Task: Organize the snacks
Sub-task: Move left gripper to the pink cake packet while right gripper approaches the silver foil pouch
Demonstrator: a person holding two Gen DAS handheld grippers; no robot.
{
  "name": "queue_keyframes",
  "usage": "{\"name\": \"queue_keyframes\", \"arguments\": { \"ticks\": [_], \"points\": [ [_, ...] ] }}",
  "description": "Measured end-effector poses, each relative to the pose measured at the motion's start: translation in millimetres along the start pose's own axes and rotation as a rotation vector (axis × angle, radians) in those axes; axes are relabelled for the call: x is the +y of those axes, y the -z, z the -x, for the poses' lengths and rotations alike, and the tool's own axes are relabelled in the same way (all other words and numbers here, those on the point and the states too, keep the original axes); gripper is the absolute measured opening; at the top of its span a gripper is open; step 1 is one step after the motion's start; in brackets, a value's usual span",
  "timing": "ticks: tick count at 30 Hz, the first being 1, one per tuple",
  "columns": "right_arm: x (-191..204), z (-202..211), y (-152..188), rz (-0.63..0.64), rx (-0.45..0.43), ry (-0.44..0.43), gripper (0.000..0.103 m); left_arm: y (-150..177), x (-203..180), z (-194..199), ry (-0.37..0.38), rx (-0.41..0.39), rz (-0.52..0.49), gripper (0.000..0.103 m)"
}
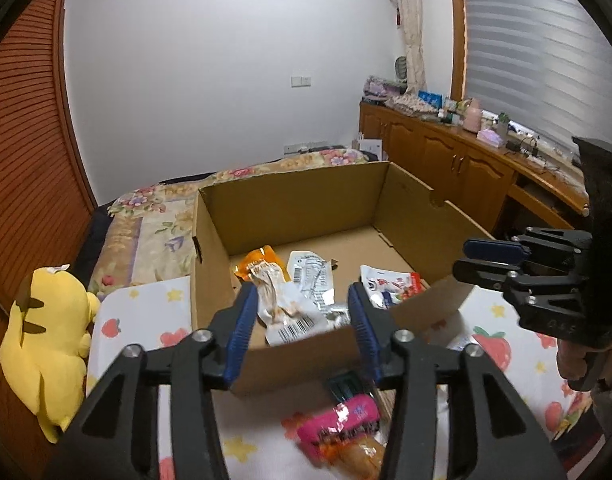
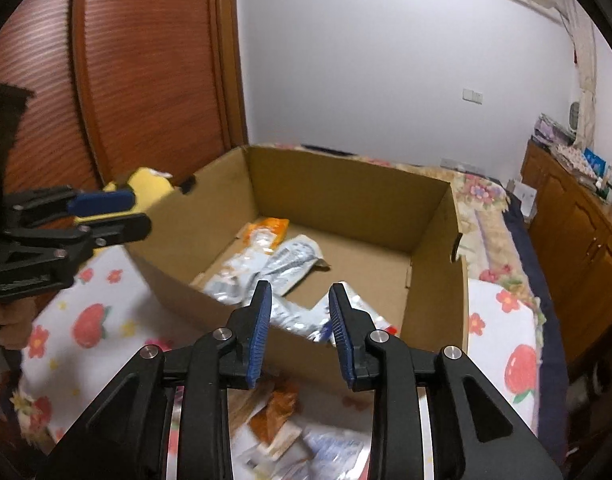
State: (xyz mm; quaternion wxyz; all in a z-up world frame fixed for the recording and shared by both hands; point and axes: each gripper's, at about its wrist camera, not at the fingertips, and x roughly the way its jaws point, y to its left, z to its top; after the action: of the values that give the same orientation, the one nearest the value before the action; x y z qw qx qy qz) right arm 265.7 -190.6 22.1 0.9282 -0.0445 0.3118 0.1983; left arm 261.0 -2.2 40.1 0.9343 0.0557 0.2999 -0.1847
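An open cardboard box [image 1: 290,196] stands on the bed and also shows in the right wrist view [image 2: 346,188]. Inside lie an orange packet [image 1: 258,260], a white and silver packet [image 1: 310,272] and a red and white packet [image 1: 390,286]. My left gripper [image 1: 302,304] is open and empty, above the box's near wall. My right gripper [image 2: 300,304] is open and empty over the near wall; it also shows at the right of the left wrist view [image 1: 482,260]. A pink packet [image 1: 342,424] and an orange-brown packet [image 2: 274,412] lie on the cloth in front of the box.
A white cloth with fruit prints [image 1: 146,312] covers the bed under the box. A yellow plush toy [image 1: 42,344] lies at the left. A wooden cabinet [image 1: 458,160] with clutter runs along the right. A wooden wardrobe [image 2: 146,80] stands at the left.
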Motion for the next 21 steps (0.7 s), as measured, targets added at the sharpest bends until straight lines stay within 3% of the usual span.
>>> {"name": "queue_keyframes", "arguments": {
  "ticks": [5, 7, 8, 9, 13, 16, 21],
  "points": [
    [16, 32, 21, 0.008, -0.053, -0.034, 0.030, 16, -3, 21, 0.030, -0.028, 0.006, 0.060],
    [19, 41, 31, 0.001, -0.058, -0.048, 0.030, 25, -6, 29, 0.039, -0.042, 0.007, 0.072],
    [20, 44, 34, -0.001, -0.059, -0.054, 0.031, 29, -8, 31, 0.044, -0.050, 0.010, 0.085],
    [20, 46, 38, -0.004, -0.059, -0.057, 0.031, 33, -8, 33, 0.050, -0.055, 0.011, 0.092],
    [16, 54, 60, -0.024, -0.044, -0.061, 0.037, 51, -19, 40, 0.056, -0.072, -0.009, 0.092],
    [7, 47, 76, -0.047, -0.010, -0.043, 0.047, 66, -24, 38, 0.065, -0.055, 0.004, 0.092],
    [-10, 27, 96, -0.083, 0.055, -0.017, 0.049, 89, -30, 22, 0.035, -0.005, 0.014, 0.092]
  ]
}}
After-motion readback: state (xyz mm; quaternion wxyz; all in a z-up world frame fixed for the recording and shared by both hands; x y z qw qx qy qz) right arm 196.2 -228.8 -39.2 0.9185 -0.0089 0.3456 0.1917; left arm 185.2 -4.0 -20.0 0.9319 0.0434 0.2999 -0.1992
